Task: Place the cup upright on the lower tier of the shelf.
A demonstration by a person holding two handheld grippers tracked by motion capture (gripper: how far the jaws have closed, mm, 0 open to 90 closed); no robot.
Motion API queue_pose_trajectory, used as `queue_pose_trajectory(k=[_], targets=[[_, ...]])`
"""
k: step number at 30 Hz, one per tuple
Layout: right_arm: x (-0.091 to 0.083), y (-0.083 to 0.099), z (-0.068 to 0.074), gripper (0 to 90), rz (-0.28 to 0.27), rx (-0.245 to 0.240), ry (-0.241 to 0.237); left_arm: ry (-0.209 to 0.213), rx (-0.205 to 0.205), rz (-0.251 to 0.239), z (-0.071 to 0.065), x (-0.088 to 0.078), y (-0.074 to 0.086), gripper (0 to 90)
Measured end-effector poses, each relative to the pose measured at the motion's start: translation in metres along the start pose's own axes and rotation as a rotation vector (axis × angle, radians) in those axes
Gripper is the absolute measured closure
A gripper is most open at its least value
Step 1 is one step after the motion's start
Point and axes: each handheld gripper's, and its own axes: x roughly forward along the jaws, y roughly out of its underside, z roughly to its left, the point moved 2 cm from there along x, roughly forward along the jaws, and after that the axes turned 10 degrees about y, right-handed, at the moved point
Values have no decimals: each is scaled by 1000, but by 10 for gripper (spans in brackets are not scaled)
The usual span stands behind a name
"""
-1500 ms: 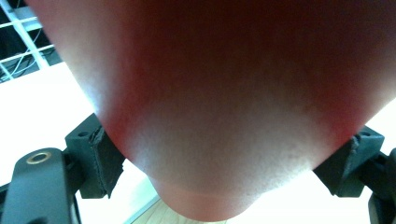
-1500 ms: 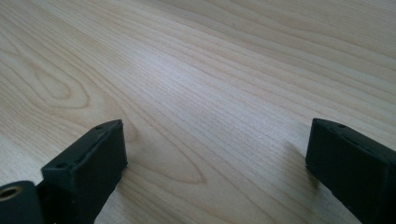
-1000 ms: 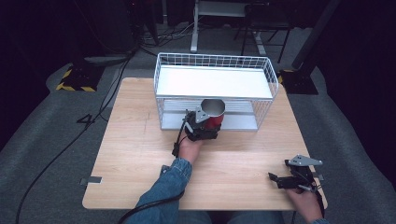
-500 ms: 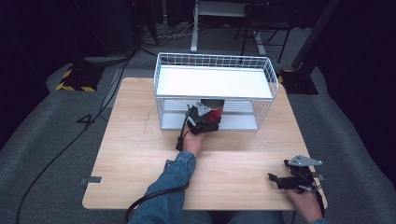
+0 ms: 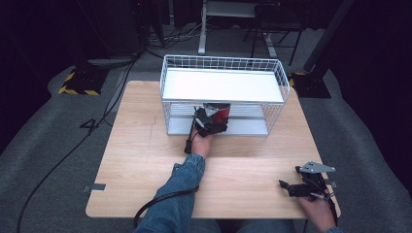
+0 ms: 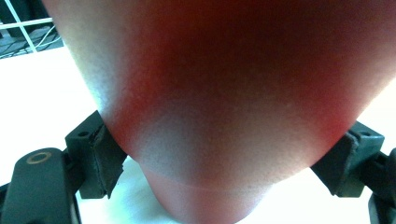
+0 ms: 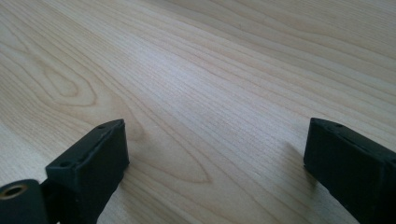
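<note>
A red cup [image 5: 221, 112] is clamped between the pads [image 6: 100, 154] of my left gripper [image 5: 210, 121], at the front opening of the white wire rack's [image 5: 223, 62] lower level. In the left gripper view the cup's [image 6: 224, 93] red wall looms close, with both black jaws pressed against its narrow end and the rack's white shelf behind it. My right gripper [image 5: 287, 187] rests near the table's front right corner. Its jaws stand wide apart over bare wood [image 7: 215, 93], with nothing between them.
The two-level wire rack stands at the back middle of the wooden table [image 5: 141, 160]; its white top shelf [image 5: 221, 85] is bare. A black cable [image 5: 160, 201] trails from the left sleeve off the front edge. Dark floor, cables and stands surround the table.
My left hand has carried the red cup forward and a little down, from in front of the rack to under the edge of its top shelf. The right gripper has not moved.
</note>
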Motion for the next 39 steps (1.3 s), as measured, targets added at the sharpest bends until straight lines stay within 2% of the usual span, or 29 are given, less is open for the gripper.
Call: queue_pose_trajectory(k=[2,7,8,9,10,11,14,15,16,17,18,21,22,23,27,28,35,39], targets=[[0,0,0,66,0,0,0,1,24,2,0,1,0,161],[0,0,0,66,0,0,0,1,33,-6,1,1,1,140],[0,0,0,66,0,0,0,-4,16,-7,1,2,0,91],[0,0,0,66,0,0,0,-4,16,-7,1,2,0,32],[0,0,0,66,0,0,0,18,-33,-33,4,0,-1,0],[0,0,0,66,0,0,0,13,-48,-37,4,-1,0,0],[0,0,0,66,0,0,0,13,-40,-32,5,-3,1,0],[0,0,0,66,0,0,0,-4,-42,-33,5,-5,1,0],[0,0,0,66,0,0,0,-38,-63,-37,4,-6,2,0],[0,0,0,66,0,0,0,-38,-63,-37,4,-6,2,0],[0,0,0,66,0,0,0,-2,-53,-39,4,-7,1,0],[0,0,0,66,0,0,0,6,-65,-35,3,-12,1,0],[0,0,0,66,0,0,0,-25,-130,-32,-1,-14,3,0],[0,0,0,66,0,0,0,6,-57,-37,3,-16,1,0],[0,0,0,65,1,0,0,19,-53,-40,3,-22,1,0],[0,0,0,65,1,0,0,34,-54,-44,2,-28,0,0],[0,0,0,65,1,0,0,42,-52,-41,-2,-44,2,0],[0,0,0,65,1,0,0,49,-40,-44,-7,-62,2,0]])
